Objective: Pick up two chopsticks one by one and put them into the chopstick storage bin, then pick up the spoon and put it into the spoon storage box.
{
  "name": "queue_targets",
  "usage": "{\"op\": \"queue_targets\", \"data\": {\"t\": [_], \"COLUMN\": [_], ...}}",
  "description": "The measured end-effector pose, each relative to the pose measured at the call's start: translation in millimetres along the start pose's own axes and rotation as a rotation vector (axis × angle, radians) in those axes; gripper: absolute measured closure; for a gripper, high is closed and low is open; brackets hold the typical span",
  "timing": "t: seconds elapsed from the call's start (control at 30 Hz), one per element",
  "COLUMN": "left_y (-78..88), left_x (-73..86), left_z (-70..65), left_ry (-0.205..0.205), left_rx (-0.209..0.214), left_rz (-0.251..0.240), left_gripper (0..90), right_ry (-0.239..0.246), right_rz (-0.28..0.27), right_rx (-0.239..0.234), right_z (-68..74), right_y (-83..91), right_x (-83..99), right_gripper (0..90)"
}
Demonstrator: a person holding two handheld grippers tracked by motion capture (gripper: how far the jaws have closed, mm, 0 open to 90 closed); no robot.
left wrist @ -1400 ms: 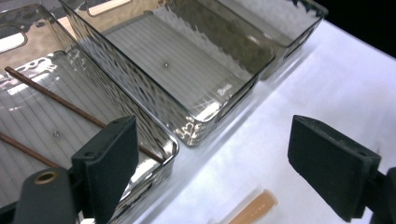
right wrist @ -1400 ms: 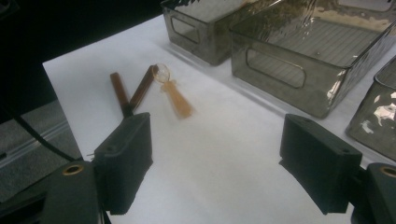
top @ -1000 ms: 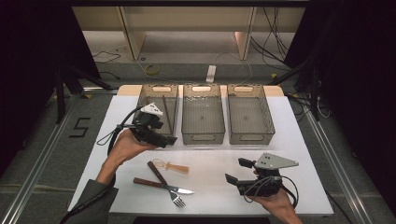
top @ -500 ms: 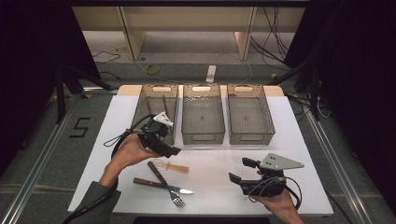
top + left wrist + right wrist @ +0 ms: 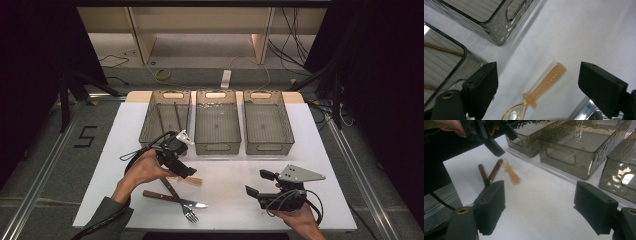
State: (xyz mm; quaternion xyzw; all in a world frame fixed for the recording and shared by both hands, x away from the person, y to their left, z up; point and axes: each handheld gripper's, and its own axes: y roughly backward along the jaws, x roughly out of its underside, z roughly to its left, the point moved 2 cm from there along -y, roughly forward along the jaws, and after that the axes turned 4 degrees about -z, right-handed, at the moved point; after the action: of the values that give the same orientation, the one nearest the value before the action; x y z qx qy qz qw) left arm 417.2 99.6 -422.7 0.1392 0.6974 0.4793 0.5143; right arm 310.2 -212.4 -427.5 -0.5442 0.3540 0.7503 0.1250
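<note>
Jaws of the left gripper (image 5: 181, 169) wide apart, hovering over the amber plastic spoon (image 5: 543, 86) and straddling its handle without touching it. Spoon flat on the white table (image 5: 320, 150), just near of the left bin (image 5: 150, 131), with a brown-handled fork (image 5: 187, 212) and knife (image 5: 170, 198) crossed just near of it.

Probably the approach step of a pick, ahead of sorting the cutlery into bins. Next move, by judgement: lower until the pads flank the handle, close across its narrow width, lift clear. Thin, slick handle, so likely to slide or pivot unless gripped squarely.

Further right, middle bin (image 5: 217, 146) and right bin (image 5: 268, 146) look bare; two dark sticks lying in the left one. Right gripper (image 5: 259, 183) low over the near right of the table, jaws apart, holding nothing.

Beyond the table: grey floor, loose cables, pale shelving at the far side, black curtains left and right.
</note>
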Motion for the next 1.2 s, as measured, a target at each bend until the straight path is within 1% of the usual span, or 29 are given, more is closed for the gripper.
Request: {"op": "queue_targets", "data": {"t": [0.07,0.17,0.2,0.23,0.33,0.4,0.53,0.57,0.63,0.67,0.77,0.8,0.97,1.0,1.03,1.1,1.13,1.2], "left_y": [-3.7,-7.5,-8.7,-9.4,-12.6,-16.2,-19.6,-20.9,-23.5,-25.4,-28.0,-29.2,-32.5,-33.7,-35.6,-38.9,-40.7,-43.9], "left_x": [3.6,7.0,7.5,7.9,9.8,10.9,13.6,14.5,16.5,17.3,19.9,20.5,23.9,24.5,25.2,26.5,27.1,28.6], "left_z": [0.2,0.8,0.8,1.2,1.8,0.4,-0.2,-0.1,0.7,0.3,-2.0,-3.0,-4.1,-4.2,-5.0,-4.4,-4.8,-5.9], "left_ry": [0.005,-0.003,0.006,0.007,-0.002,0.006,-0.015,-0.016,-0.018,-0.019,-0.043,-0.038,-0.071,-0.082,-0.081,-0.100,-0.103,-0.117], "left_rx": [0.007,0.005,0.008,0.010,0.018,0.021,0.024,0.026,0.024,0.020,0.022,0.018,0.017,0.014,0.011,0.010,0.006,0.008], "left_rz": [0.000,0.007,-0.001,0.002,0.019,0.022,0.050,0.051,0.071,0.076,0.102,0.101,0.131,0.141,0.143,0.166,0.172,0.180], "left_gripper": [15.9,15.9,15.9,15.9,15.9,15.9,15.9,15.9,15.9,15.9,15.9,15.9,17.3,18.8,19.7,21.9,23.3,27.7], "right_ry": [0.001,-0.001,-0.004,-0.004,0.004,0.007,0.005,0.002,0.001,0.007,0.023,0.025,0.027,0.030,0.031,0.029,0.029,0.033], "right_rz": [0.000,0.000,0.000,0.001,0.005,0.007,0.002,0.003,0.012,0.014,0.023,0.021,0.024,0.023,0.025,0.028,0.027,0.035], "right_rx": [0.002,0.004,0.004,0.001,-0.002,-0.004,-0.004,-0.006,-0.013,-0.016,-0.015,-0.015,-0.013,-0.015,-0.015,-0.018,-0.020,-0.019], "right_z": [0.1,0.0,-0.2,-0.4,0.1,0.2,-0.3,-0.1,0.4,0.7,2.5,3.0,4.3,4.4,4.5,4.4,4.4,4.8], "right_y": [0.4,0.6,0.4,0.0,-0.9,-0.8,-0.5,-1.0,-2.3,-3.5,-4.1,-4.1,-4.6,-4.9,-5.1,-5.5,-6.1,-6.4], "right_x": [0.1,0.2,0.2,0.3,0.5,0.9,0.3,0.2,0.6,1.0,1.0,0.5,-0.1,-0.1,0.0,0.3,0.7,1.2], "right_gripper": [25.5,25.5,25.5,25.5,25.5,25.5,25.6,25.6,25.7,25.7,25.6,25.6,25.6,25.6,25.7,25.7,25.7,25.8]}}
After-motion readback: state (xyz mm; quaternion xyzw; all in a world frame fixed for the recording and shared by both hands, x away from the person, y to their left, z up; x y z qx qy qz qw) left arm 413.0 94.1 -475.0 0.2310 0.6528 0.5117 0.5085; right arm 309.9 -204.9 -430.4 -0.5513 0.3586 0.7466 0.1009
